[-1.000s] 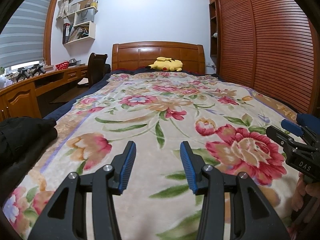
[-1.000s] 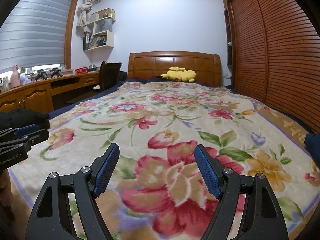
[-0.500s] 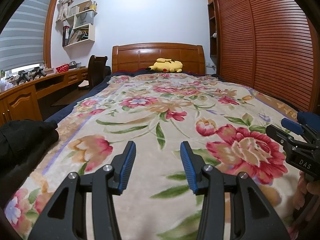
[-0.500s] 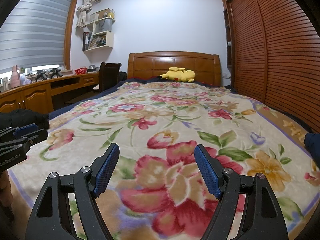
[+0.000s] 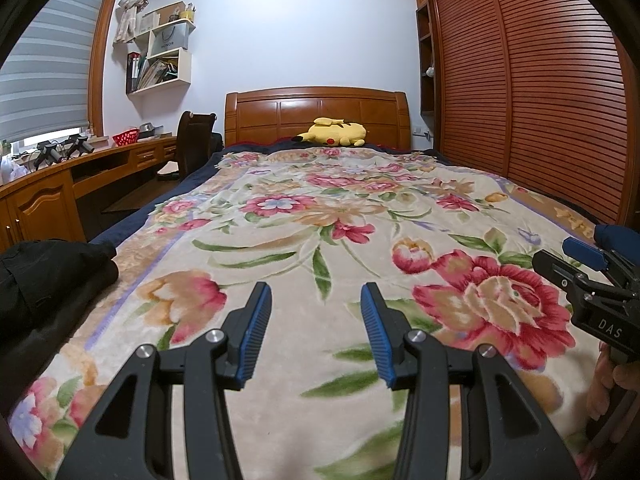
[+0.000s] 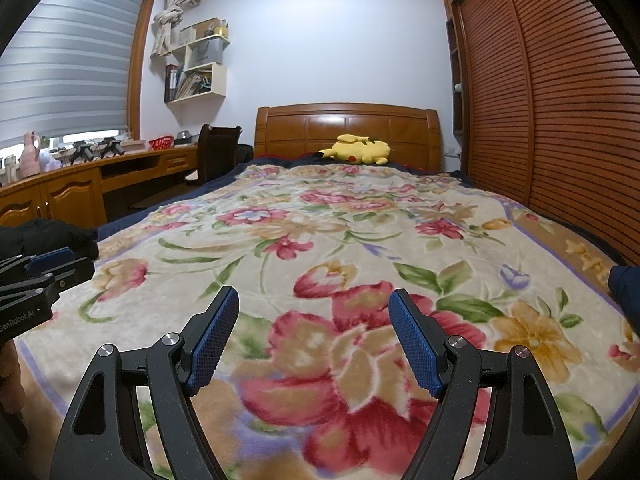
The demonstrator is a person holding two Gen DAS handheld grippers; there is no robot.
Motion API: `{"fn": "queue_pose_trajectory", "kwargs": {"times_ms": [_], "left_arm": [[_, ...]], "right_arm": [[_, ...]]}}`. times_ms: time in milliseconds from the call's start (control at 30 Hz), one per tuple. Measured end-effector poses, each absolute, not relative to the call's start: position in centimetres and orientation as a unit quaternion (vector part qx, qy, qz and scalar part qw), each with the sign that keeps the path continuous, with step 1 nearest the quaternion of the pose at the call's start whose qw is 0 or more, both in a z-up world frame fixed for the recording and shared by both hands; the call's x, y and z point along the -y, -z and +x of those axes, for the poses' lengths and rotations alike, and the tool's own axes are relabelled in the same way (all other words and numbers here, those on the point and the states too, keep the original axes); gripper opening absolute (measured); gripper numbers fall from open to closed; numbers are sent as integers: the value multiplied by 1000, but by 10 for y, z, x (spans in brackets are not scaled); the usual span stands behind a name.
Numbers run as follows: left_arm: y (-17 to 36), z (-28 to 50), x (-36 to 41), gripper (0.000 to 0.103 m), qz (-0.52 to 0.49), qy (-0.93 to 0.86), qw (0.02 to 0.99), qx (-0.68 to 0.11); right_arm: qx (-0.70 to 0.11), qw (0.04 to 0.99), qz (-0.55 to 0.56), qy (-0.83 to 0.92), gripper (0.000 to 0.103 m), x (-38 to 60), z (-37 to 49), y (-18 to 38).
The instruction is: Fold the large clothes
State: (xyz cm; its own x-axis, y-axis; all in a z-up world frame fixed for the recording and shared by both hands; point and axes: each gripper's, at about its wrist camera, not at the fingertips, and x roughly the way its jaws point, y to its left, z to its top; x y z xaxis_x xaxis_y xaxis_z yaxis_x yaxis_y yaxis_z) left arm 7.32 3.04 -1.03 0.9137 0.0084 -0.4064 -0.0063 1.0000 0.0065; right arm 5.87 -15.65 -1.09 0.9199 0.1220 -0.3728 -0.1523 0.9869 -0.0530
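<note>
Black garment (image 5: 44, 276) at the bed's left edge

The dark, soft cloth lies bunched in rumpled folds on the left side of the floral blanket (image 5: 320, 240), its rounded end toward the headboard. From the right wrist view only a dark heap (image 6: 48, 232) shows.

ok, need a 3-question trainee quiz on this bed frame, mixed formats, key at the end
1. True or false: the left gripper is shut on the crumpled black garment.
2. Multiple choice: where does the yellow plush toy lie? A) on the wooden desk B) at the wooden headboard C) between the right gripper's fingers
3. Fill in: the dark blue fabric lies at the ____ edge of the floral blanket, seen from the right gripper.

Key
1. False: both grippers are open and hold nothing; the garment lies apart, at the blanket's left edge.
2. B
3. right
</note>
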Motion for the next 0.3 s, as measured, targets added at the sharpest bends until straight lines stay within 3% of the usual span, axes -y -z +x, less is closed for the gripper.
{"fn": "queue_pose_trajectory", "kwargs": {"times_ms": [300], "left_arm": [[11, 73, -31, 45, 2, -4, 978, -207]], "right_arm": [[-187, 979, -40, -70, 79, 157, 59, 11]]}}
